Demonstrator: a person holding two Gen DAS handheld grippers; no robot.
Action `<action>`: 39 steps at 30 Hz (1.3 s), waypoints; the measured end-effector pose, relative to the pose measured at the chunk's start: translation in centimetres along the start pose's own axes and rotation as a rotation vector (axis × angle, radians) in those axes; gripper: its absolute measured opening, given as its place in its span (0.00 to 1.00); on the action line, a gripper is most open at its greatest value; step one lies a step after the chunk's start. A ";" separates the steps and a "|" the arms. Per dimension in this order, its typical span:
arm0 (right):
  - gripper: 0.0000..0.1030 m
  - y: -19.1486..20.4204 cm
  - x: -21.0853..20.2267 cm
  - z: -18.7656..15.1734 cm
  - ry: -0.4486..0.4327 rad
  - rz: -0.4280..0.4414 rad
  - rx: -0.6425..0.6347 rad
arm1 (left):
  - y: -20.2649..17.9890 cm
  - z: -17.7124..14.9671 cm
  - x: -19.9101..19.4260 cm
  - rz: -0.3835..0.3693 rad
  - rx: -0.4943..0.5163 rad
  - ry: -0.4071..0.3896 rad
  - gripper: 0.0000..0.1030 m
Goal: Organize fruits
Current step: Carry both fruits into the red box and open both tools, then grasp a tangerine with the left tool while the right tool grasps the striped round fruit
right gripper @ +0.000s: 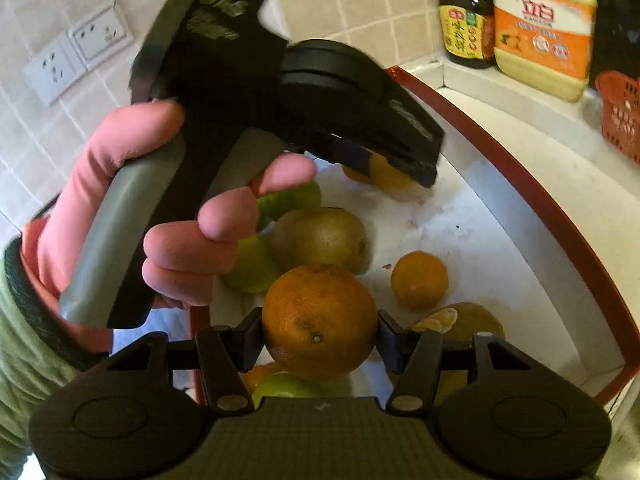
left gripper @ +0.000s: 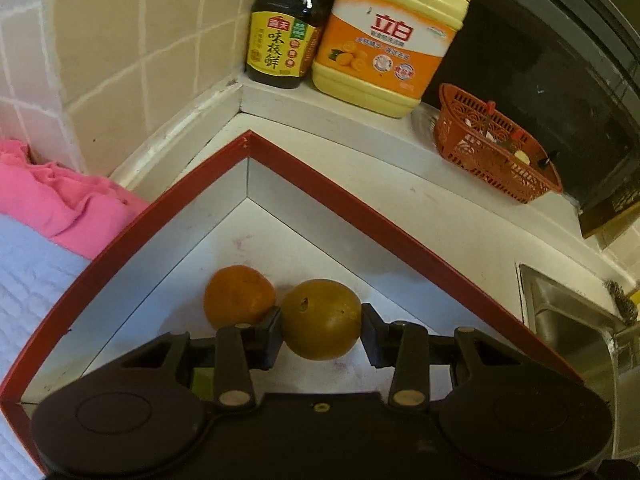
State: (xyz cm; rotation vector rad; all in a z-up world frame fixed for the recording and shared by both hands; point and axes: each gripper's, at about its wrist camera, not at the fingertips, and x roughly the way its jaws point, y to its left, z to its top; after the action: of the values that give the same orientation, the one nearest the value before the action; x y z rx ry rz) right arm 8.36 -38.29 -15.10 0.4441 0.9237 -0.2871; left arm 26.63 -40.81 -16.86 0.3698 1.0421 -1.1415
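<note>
In the left wrist view my left gripper (left gripper: pixel 322 322) is shut on a brownish-yellow round fruit (left gripper: pixel 320 318), low over the white floor of a red-rimmed tray (left gripper: pixel 340 196). A small orange (left gripper: pixel 238 296) lies just to its left. In the right wrist view my right gripper (right gripper: pixel 320 334) is shut on a large orange (right gripper: pixel 320 320) above the same tray (right gripper: pixel 560 208). Below it lie a brown kiwi-like fruit (right gripper: pixel 320 238), green fruits (right gripper: pixel 248 258), a small orange (right gripper: pixel 419 279) and a peeled segment (right gripper: pixel 436 320). The left gripper body (right gripper: pixel 352 108), held by a pink-gloved hand (right gripper: pixel 192 248), crosses that view.
A soy sauce bottle (left gripper: pixel 280 40) and a yellow detergent jug (left gripper: pixel 384 44) stand in the tiled corner. A red plastic basket (left gripper: pixel 492 148) sits to the right, a steel sink (left gripper: pixel 572 332) beyond the tray. Pink cloth (left gripper: pixel 60 196) lies at the left. Wall sockets (right gripper: pixel 76 52) are on the tiles.
</note>
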 end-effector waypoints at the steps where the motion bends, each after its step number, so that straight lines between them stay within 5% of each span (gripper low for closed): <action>1: 0.57 0.2 0.0 -0.1 0.002 -0.007 -0.009 | -0.2 0.0 0.3 0.011 0.010 0.006 0.47; 8: 0.57 0.4 0.2 -0.1 0.011 -0.003 0.005 | 0.1 -0.3 0.8 0.025 -0.005 0.024 0.48; 12: 0.59 0.0 0.2 0.2 0.016 0.001 0.026 | 0.5 -0.2 -0.2 0.009 -0.034 0.012 0.67; 15: 0.63 -1.4 -1.0 0.8 0.014 0.033 0.069 | 0.6 -0.3 -2.0 0.013 -0.036 -0.012 0.71; 19: 0.82 -5.3 -4.9 2.5 -0.073 0.022 0.164 | 0.5 -0.9 -6.2 0.030 -0.023 -0.094 0.75; 26: 0.93 -11.6 -11.2 2.8 -0.266 0.080 0.524 | 2.0 -3.1 -14.9 0.087 -0.106 -0.236 0.77; 33: 0.94 -7.3 -11.1 3.3 -0.276 0.050 0.462 | 7.3 -8.9 -26.6 0.330 -0.207 -0.351 0.77; 39: 0.94 0.8 -8.5 5.4 -0.181 0.097 0.255 | 11.7 -15.6 -35.3 0.653 -0.324 -0.365 0.77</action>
State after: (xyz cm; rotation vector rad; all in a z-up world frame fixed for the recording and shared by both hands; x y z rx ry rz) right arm 7.62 -39.79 -5.09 0.6840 0.6887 -0.3525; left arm 27.97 -4.92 1.44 0.2053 0.6863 -0.4202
